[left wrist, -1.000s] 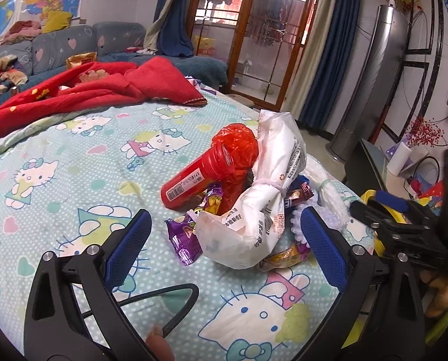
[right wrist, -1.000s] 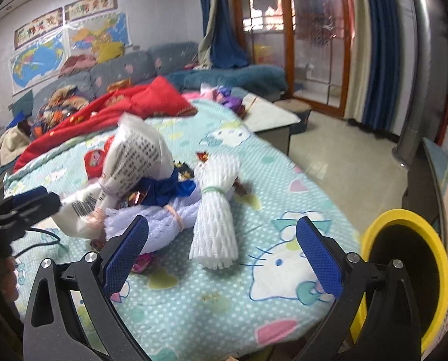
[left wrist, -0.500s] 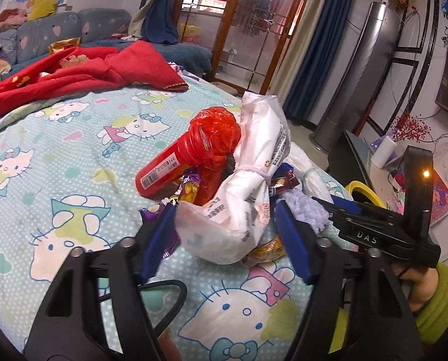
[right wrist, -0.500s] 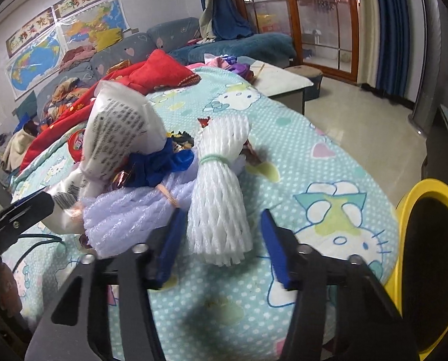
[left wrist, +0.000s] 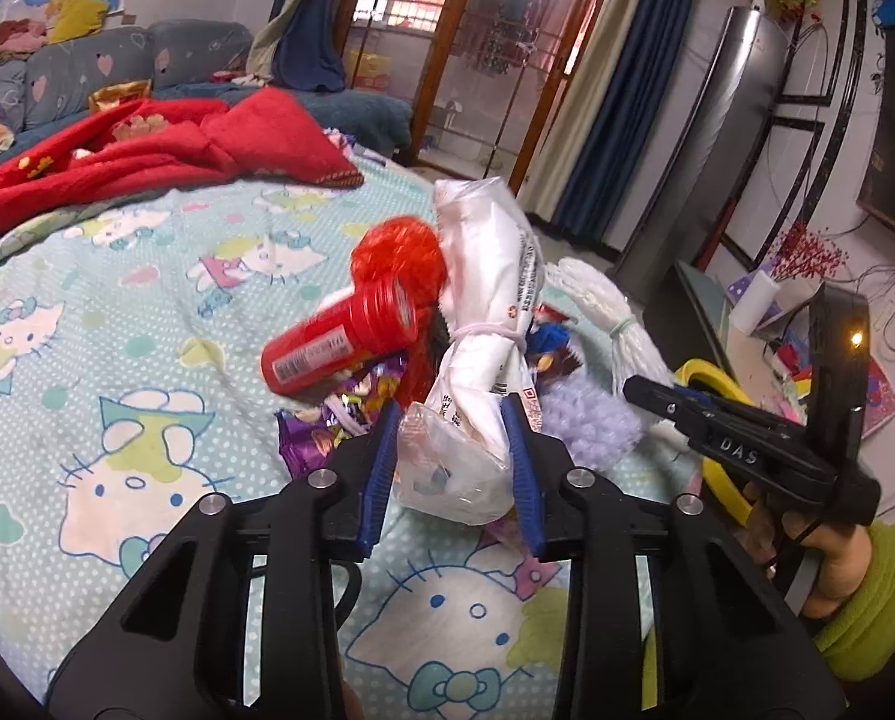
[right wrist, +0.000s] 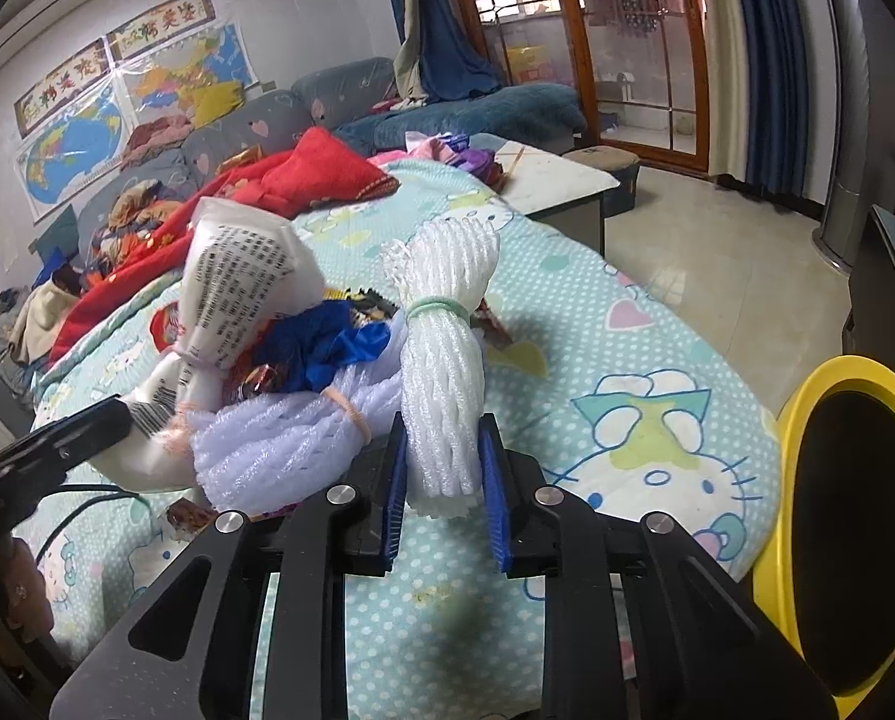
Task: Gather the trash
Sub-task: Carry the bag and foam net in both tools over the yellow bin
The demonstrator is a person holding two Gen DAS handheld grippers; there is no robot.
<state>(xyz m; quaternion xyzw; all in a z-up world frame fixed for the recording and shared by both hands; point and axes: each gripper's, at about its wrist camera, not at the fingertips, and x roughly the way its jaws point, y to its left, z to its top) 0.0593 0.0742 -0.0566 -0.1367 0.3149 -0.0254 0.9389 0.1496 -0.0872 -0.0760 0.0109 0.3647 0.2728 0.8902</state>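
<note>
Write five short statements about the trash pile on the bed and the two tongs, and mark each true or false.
1. The left tongs have closed on the white plastic bag. True.
2. The right tongs pinch the lilac foam net. False: they have closed on the white foam net bundle.
3. The red bottle stands upright. False: it lies tilted on the pile.
4. A green band ties the white foam net bundle. True.
5. The yellow bin sits on the bed. False: it stands beside the bed's edge.

Both grippers, left gripper and right gripper, are black-framed with ribbed blue pads, silver screws; a lime-green sleeve.
</note>
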